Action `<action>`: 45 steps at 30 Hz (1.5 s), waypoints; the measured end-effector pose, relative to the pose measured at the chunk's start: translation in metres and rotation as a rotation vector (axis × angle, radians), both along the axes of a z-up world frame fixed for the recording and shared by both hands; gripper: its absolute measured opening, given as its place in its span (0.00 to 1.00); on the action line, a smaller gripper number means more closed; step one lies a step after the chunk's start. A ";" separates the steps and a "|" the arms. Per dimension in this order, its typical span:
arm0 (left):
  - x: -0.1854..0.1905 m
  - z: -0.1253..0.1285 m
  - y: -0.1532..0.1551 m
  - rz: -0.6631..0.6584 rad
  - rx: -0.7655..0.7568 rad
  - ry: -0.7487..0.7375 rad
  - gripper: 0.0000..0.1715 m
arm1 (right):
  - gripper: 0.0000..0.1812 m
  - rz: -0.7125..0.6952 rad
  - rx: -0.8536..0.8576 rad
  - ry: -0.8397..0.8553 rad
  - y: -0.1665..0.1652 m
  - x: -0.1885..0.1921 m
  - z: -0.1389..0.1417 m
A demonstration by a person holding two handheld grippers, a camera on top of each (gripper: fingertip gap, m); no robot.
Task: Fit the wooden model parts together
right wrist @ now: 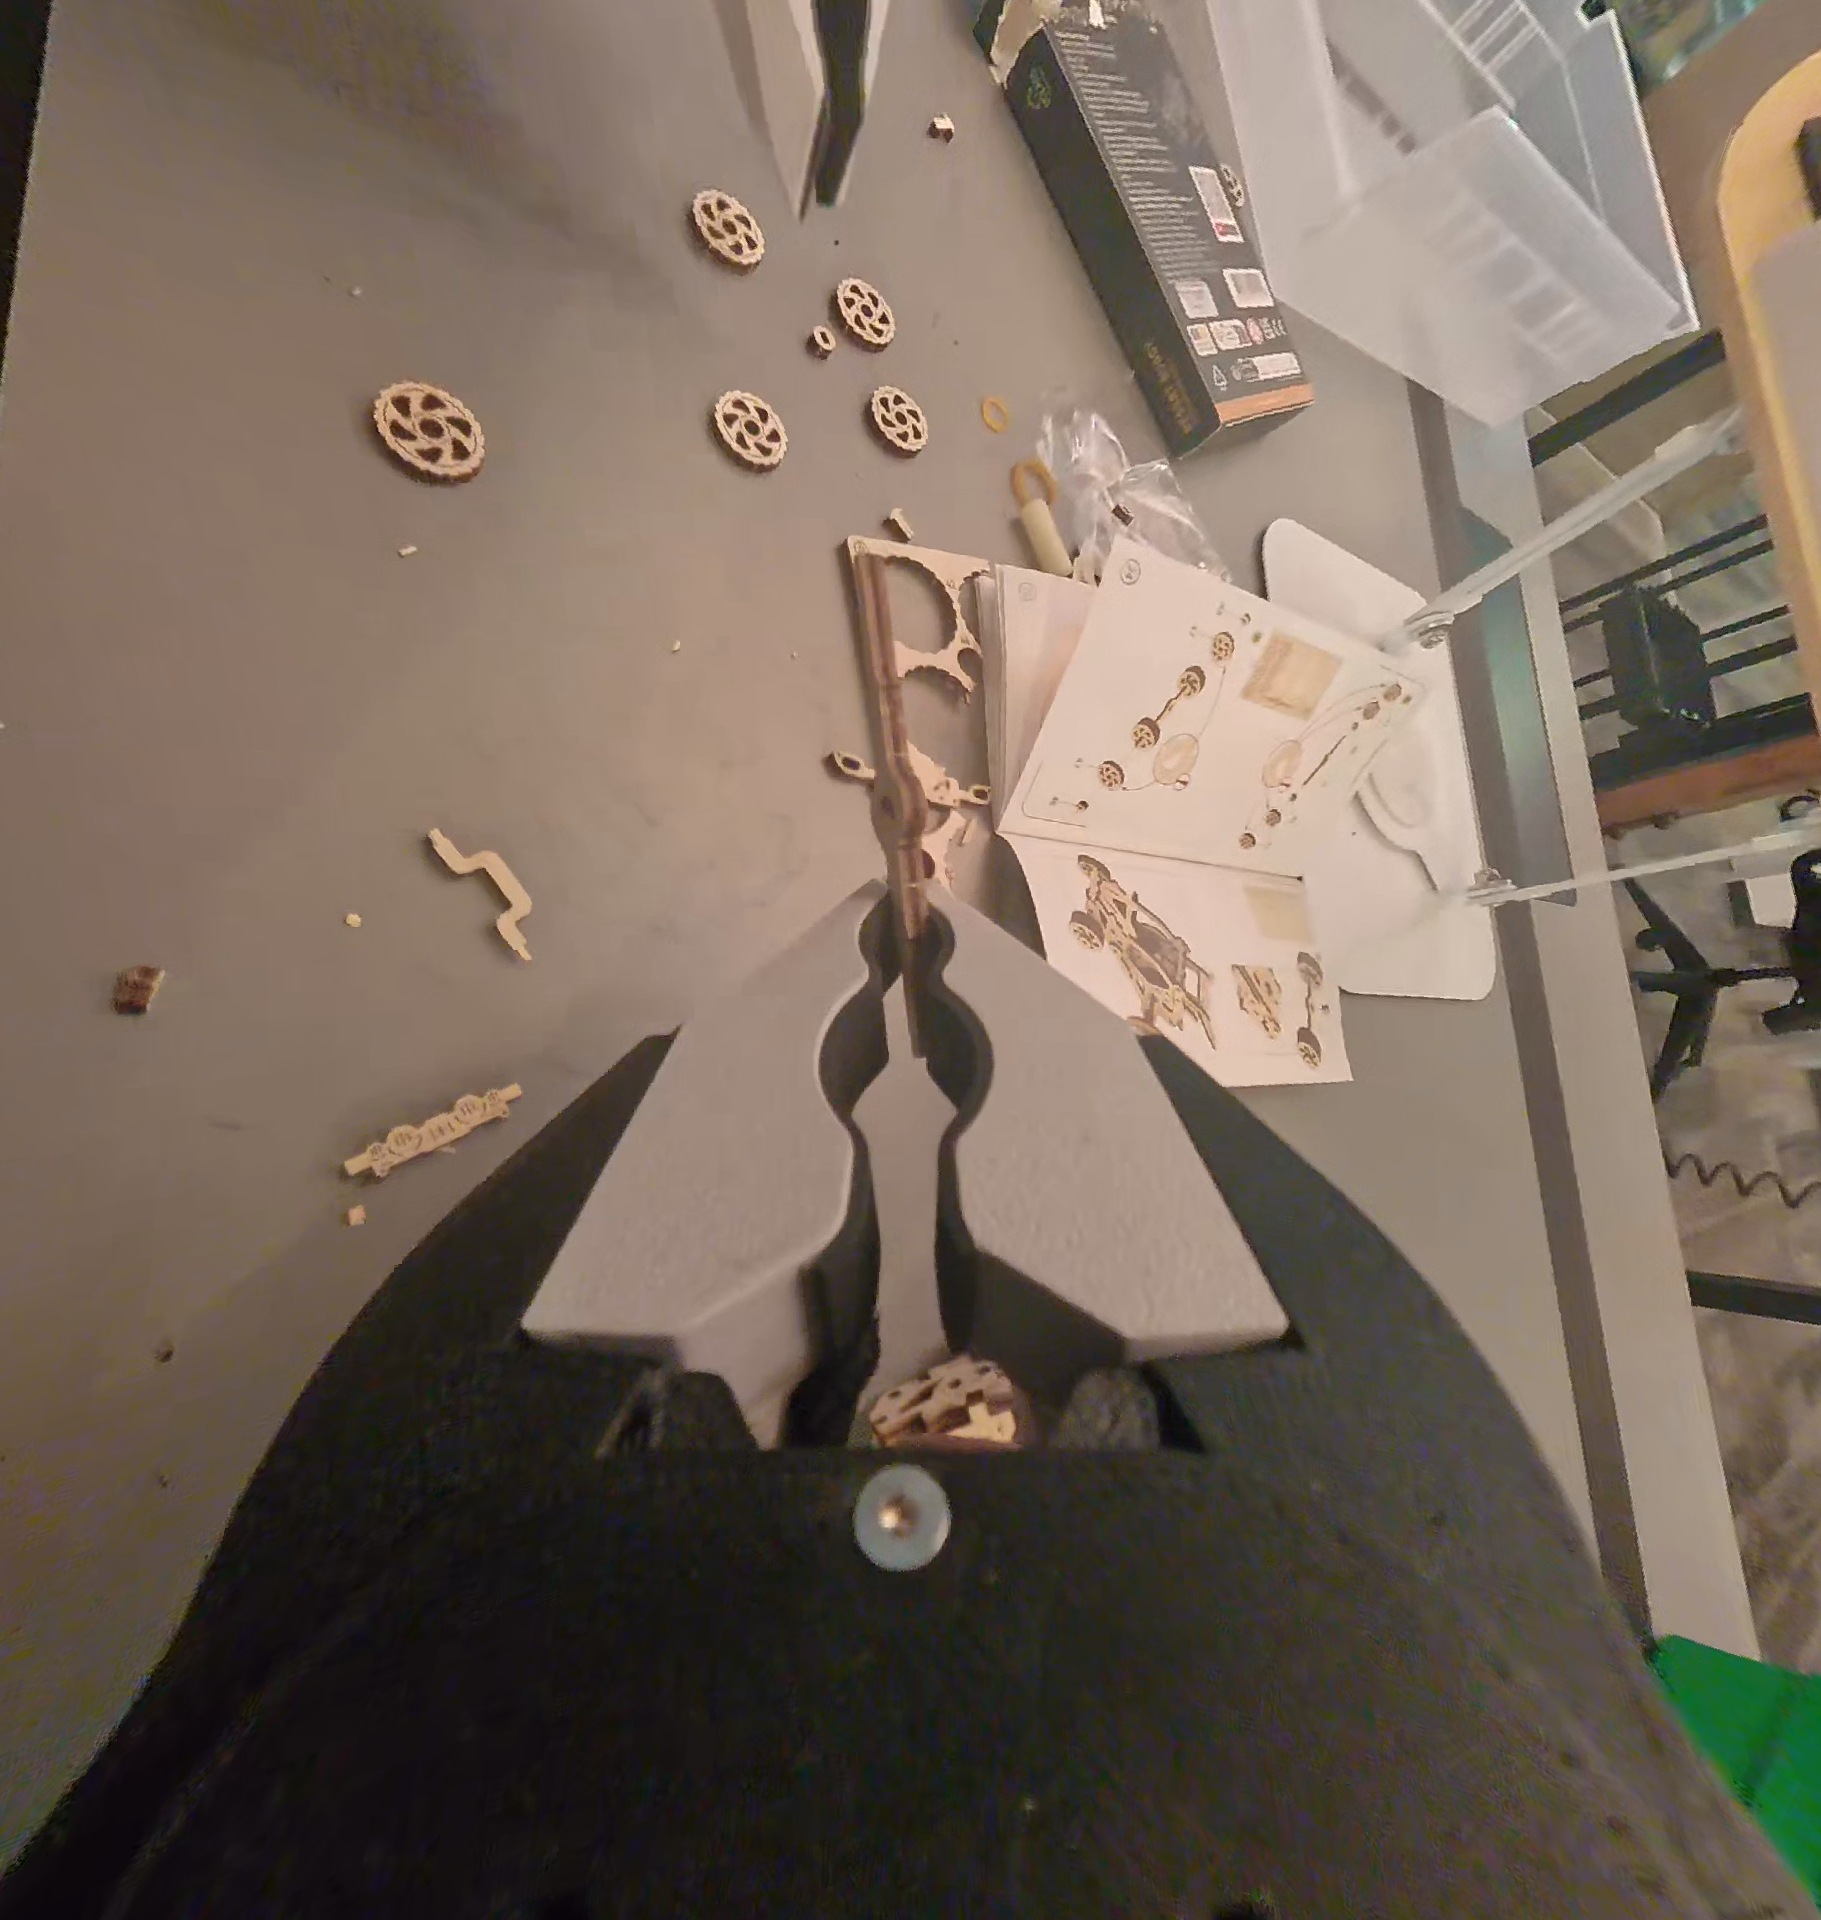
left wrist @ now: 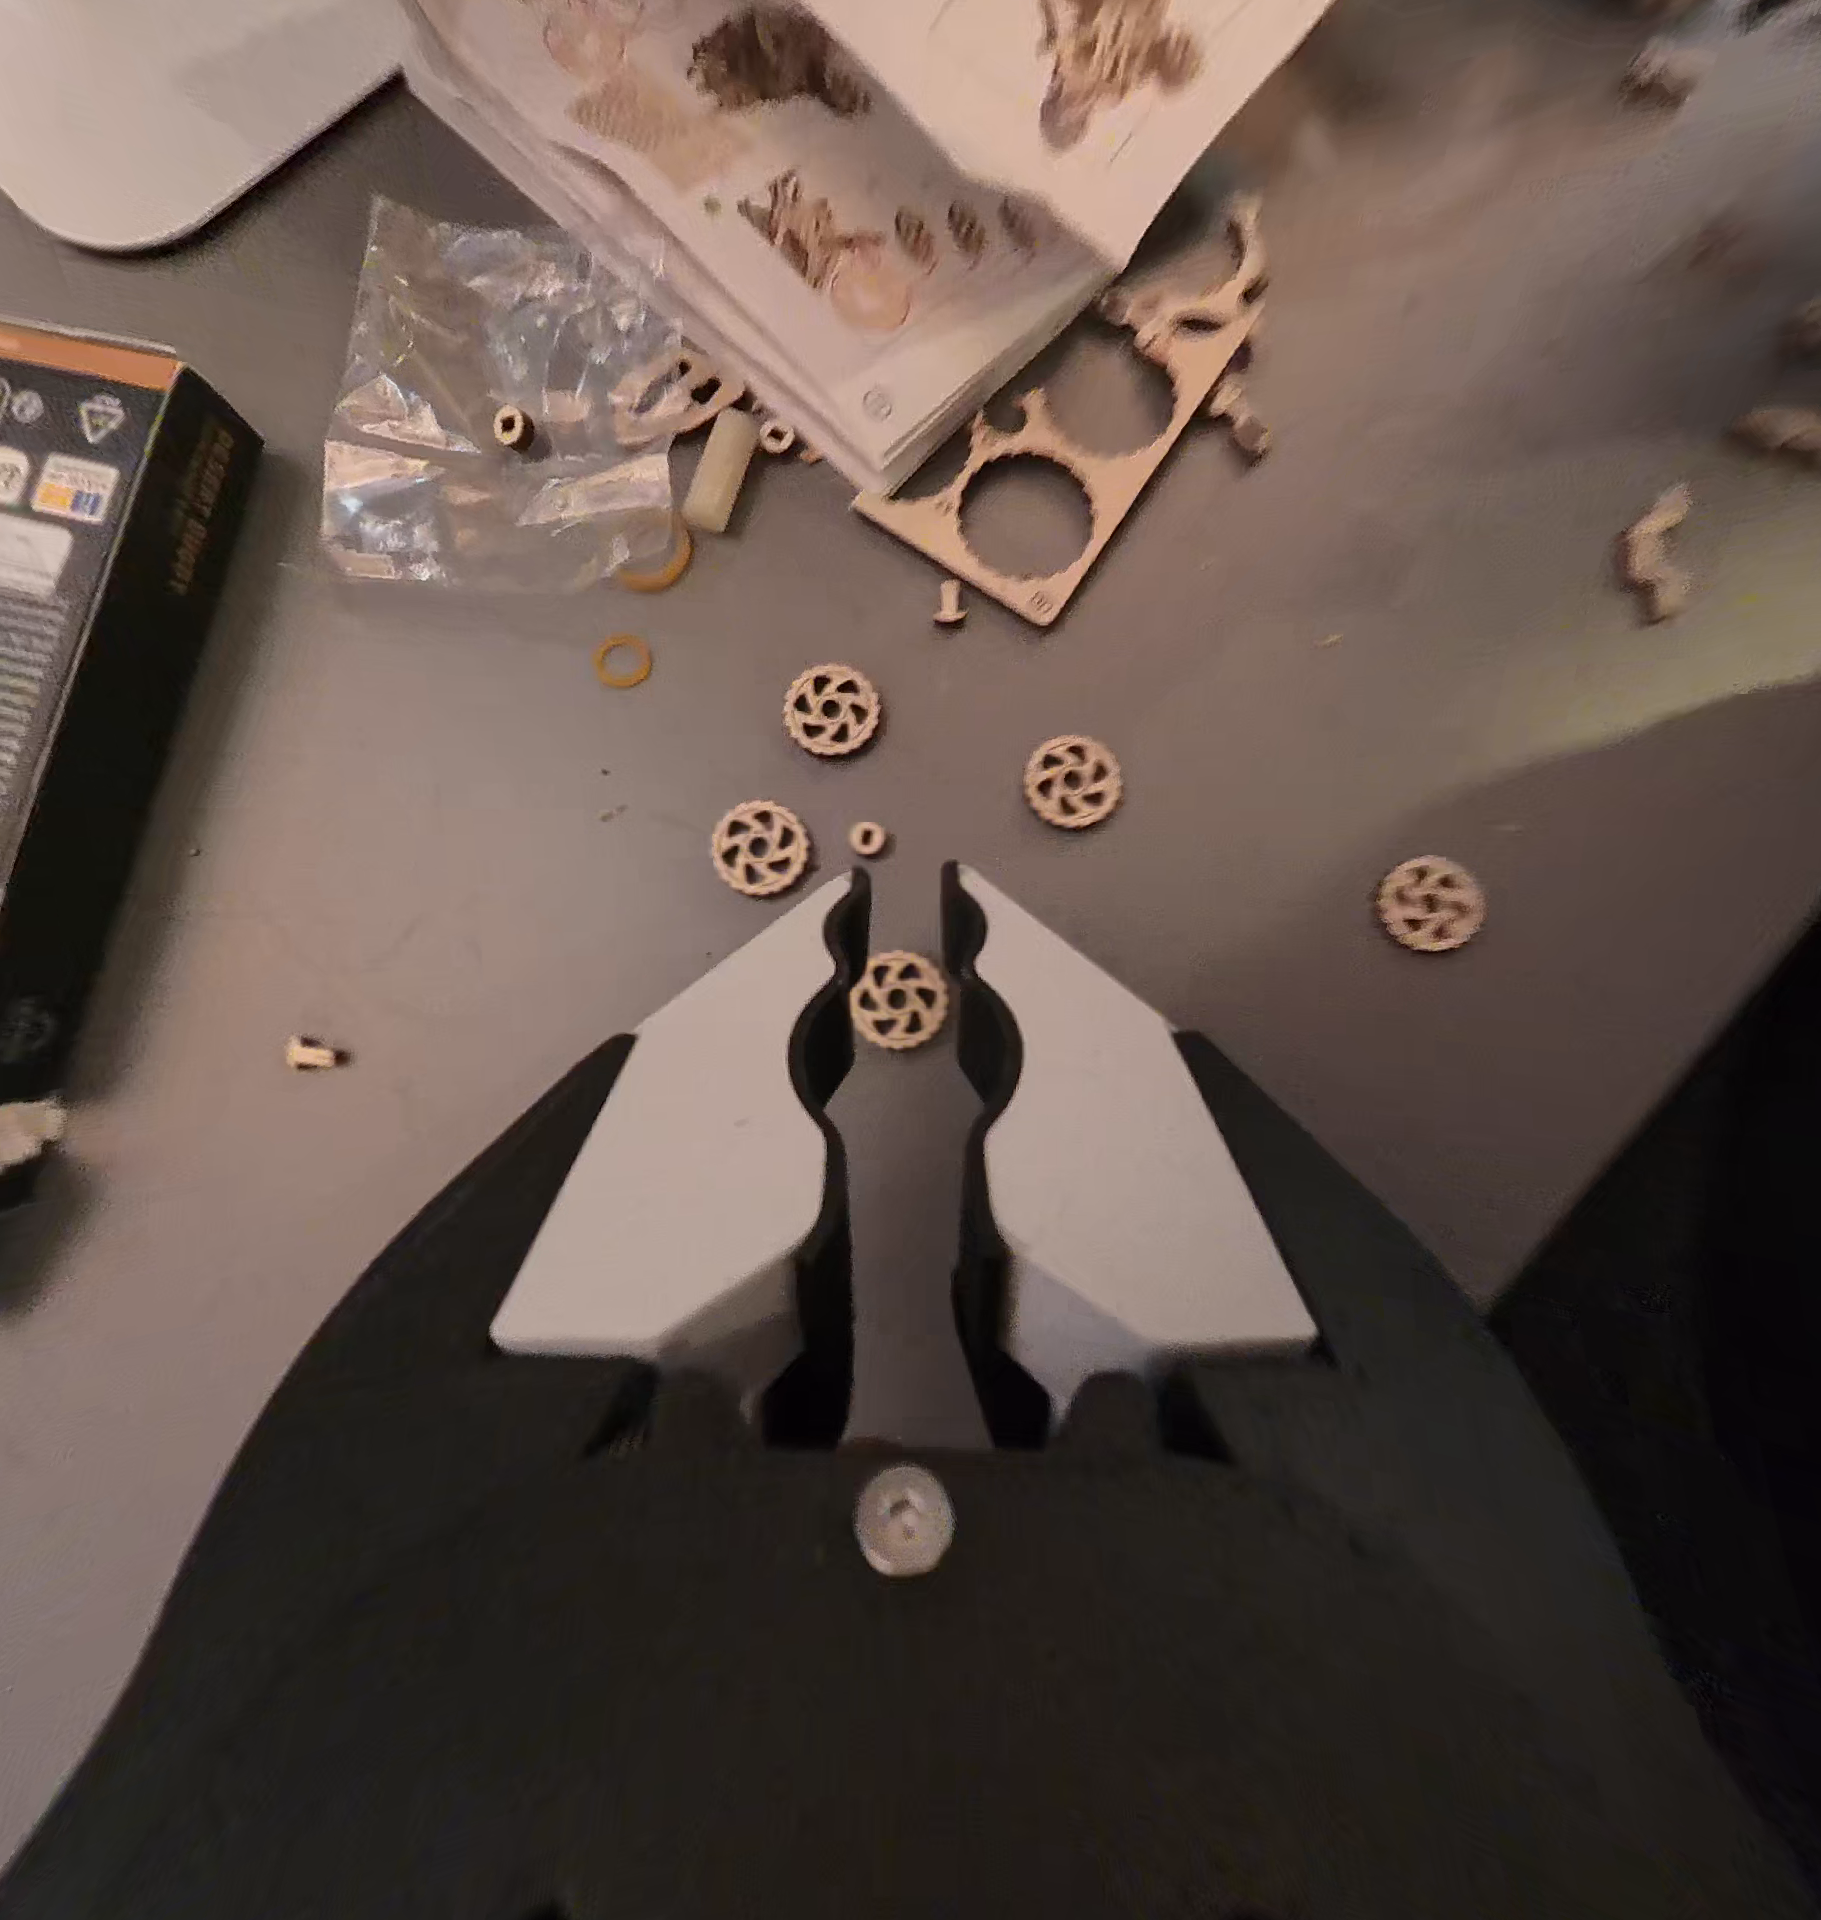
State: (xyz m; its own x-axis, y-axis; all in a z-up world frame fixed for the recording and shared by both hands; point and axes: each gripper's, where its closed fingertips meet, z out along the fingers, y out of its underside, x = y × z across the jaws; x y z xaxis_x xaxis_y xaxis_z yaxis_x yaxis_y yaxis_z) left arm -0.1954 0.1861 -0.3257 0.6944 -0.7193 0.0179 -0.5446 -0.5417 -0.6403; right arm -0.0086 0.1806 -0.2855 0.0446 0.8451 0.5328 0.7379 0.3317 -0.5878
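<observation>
Left gripper (left wrist: 904,883) spread, astride gear wheel (left wrist: 898,1000); lower squarely, pinch rim. Right gripper (right wrist: 904,904) clamped on wooden strip (right wrist: 898,769).

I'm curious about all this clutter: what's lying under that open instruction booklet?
A punched-out wooden parts sheet with round holes pokes out from under the instruction booklet. A few loose wooden pieces show at its edge; the rest is covered.

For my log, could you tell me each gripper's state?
Left gripper: open, holding nothing.
Right gripper: shut on a flat wooden strip.
</observation>
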 end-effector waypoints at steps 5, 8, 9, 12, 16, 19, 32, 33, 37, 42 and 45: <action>0.003 -0.019 0.011 -0.055 0.019 0.120 0.06 | 0.00 0.004 -0.010 0.006 -0.002 -0.004 -0.002; 0.003 -0.024 0.014 -0.071 0.021 0.152 0.08 | 0.00 0.000 -0.023 0.013 -0.001 -0.003 -0.003; 0.004 -0.025 0.015 -0.071 0.021 0.153 0.09 | 0.00 -0.001 -0.030 0.015 -0.001 -0.003 -0.004; 0.007 -0.028 0.015 -0.084 0.010 0.143 0.07 | 0.00 0.000 -0.036 0.022 0.001 -0.003 -0.005; 0.010 -0.028 0.015 -0.082 0.007 0.114 0.03 | 0.00 0.003 -0.046 0.026 0.001 -0.003 -0.008; 0.010 -0.028 0.015 -0.078 -0.003 0.098 0.02 | 0.00 0.004 -0.055 0.026 -0.001 -0.002 -0.011; 0.051 0.031 0.017 -0.010 0.028 -0.400 0.03 | 0.00 -0.039 -0.137 0.047 0.005 -0.004 -0.010; 0.058 0.040 0.016 -0.015 0.026 -0.480 0.03 | 0.00 -0.049 -0.144 0.053 0.007 -0.005 -0.009; 0.085 0.060 0.007 -0.056 0.003 -0.680 0.03 | 0.00 -0.069 -0.204 0.065 0.012 -0.013 -0.008; 0.101 0.080 0.009 -0.046 -0.026 -0.922 0.03 | 0.00 -0.076 -0.226 0.086 0.018 -0.024 -0.003; 0.107 0.088 0.011 -0.045 -0.036 -1.018 0.02 | 0.00 -0.072 -0.216 0.090 0.019 -0.029 0.000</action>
